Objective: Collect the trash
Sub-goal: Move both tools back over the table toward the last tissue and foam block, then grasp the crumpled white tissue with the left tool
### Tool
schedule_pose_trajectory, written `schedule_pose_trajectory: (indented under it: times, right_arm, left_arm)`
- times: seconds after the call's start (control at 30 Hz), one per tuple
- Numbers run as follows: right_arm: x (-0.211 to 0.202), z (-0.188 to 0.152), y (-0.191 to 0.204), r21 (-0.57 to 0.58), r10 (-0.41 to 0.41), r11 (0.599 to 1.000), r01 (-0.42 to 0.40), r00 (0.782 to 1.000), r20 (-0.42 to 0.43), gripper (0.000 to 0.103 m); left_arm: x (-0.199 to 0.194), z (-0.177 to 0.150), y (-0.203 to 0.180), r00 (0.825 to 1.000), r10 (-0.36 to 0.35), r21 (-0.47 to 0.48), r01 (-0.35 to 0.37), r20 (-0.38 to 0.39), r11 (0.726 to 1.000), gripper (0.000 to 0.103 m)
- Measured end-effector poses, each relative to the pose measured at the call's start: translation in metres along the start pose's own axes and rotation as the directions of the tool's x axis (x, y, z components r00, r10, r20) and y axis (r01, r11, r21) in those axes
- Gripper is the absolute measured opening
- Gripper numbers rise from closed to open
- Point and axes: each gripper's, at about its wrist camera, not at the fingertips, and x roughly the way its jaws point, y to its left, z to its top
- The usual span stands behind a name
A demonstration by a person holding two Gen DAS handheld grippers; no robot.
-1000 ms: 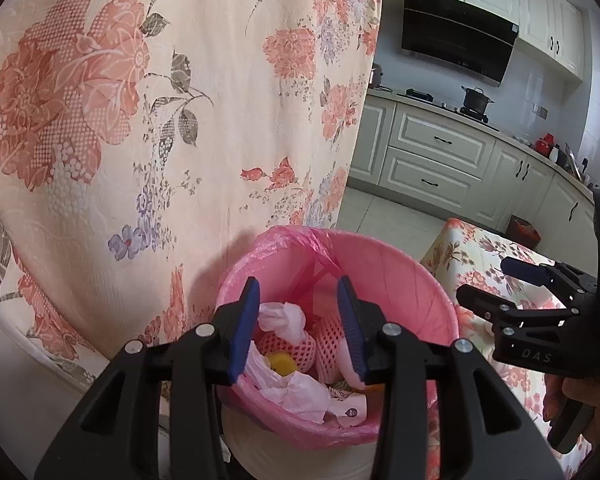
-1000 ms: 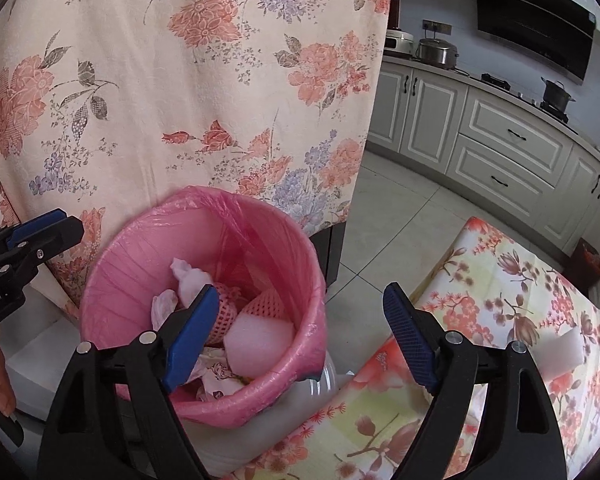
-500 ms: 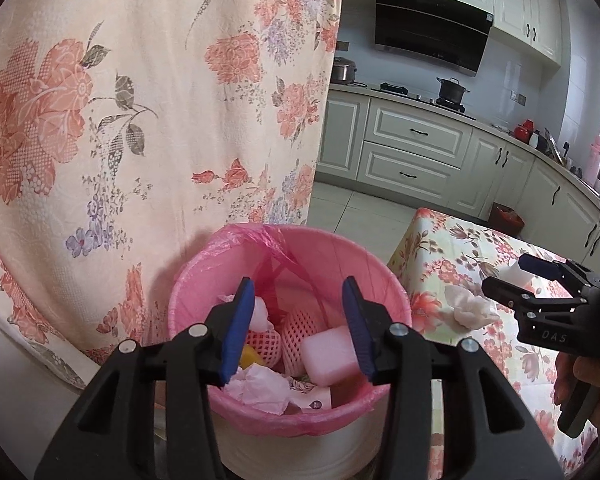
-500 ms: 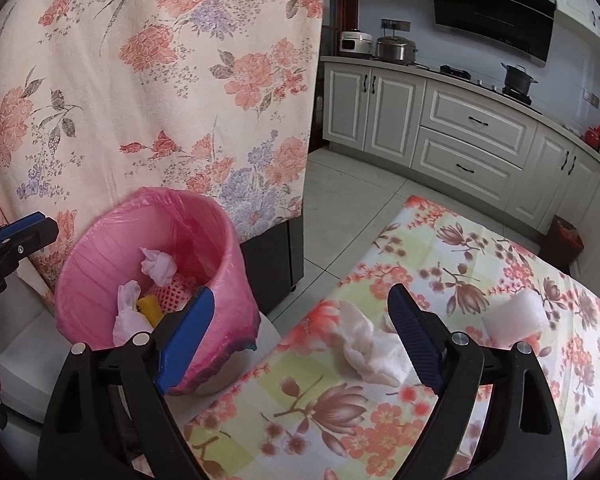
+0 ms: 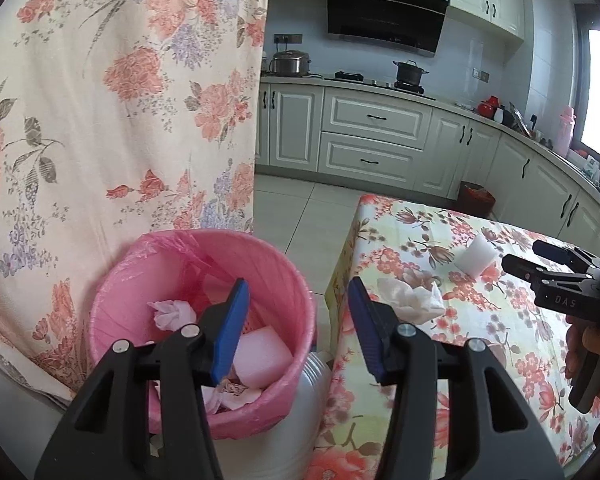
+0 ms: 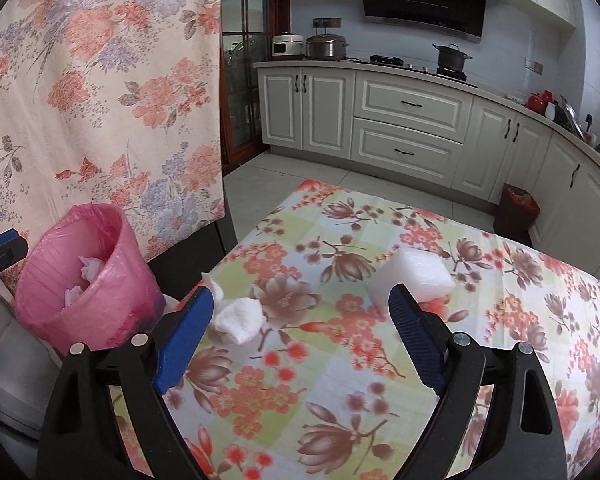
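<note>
A pink-lined trash bin (image 5: 204, 320) (image 6: 88, 276) stands left of the floral table (image 6: 340, 340) and holds tissues and a foam block. A crumpled white tissue (image 6: 238, 318) (image 5: 412, 300) lies near the table's left edge. A white foam block (image 6: 412, 276) (image 5: 478, 258) lies further right. My left gripper (image 5: 296, 320) is open and empty, above the bin's right rim. My right gripper (image 6: 300, 332) is open and empty over the table, between tissue and block; it also shows at the right of the left wrist view (image 5: 556, 276).
A floral curtain (image 5: 120, 100) hangs behind the bin. A white stool or container (image 5: 260, 432) sits under the bin. Kitchen cabinets (image 6: 400, 132) line the far wall, with a small red bin (image 6: 516, 208) on the floor.
Both grippers have swung right, away from the bin toward the table. The right gripper now is over the tablecloth. The left gripper has opened wider.
</note>
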Motion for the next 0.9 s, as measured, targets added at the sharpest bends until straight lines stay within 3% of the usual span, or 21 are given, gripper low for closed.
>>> schedule_pose_trajectory:
  times: [0.5, 0.9]
  right_arm:
    - [0.003, -0.022, -0.083, 0.089, -0.06, 0.994, 0.061, 0.998, -0.024, 0.084]
    - [0.027, -0.024, -0.118, 0.117, -0.058, 0.991, 0.065, 0.996, -0.062, 0.084]
  left_arm:
    - [0.046, -0.007, -0.083, 0.991, -0.1, 0.082, 0.107, -0.085, 0.991, 0.052]
    - [0.1, -0.02, -0.121, 0.974, -0.14, 0.086, 0.157, -0.178, 0.984, 0.058]
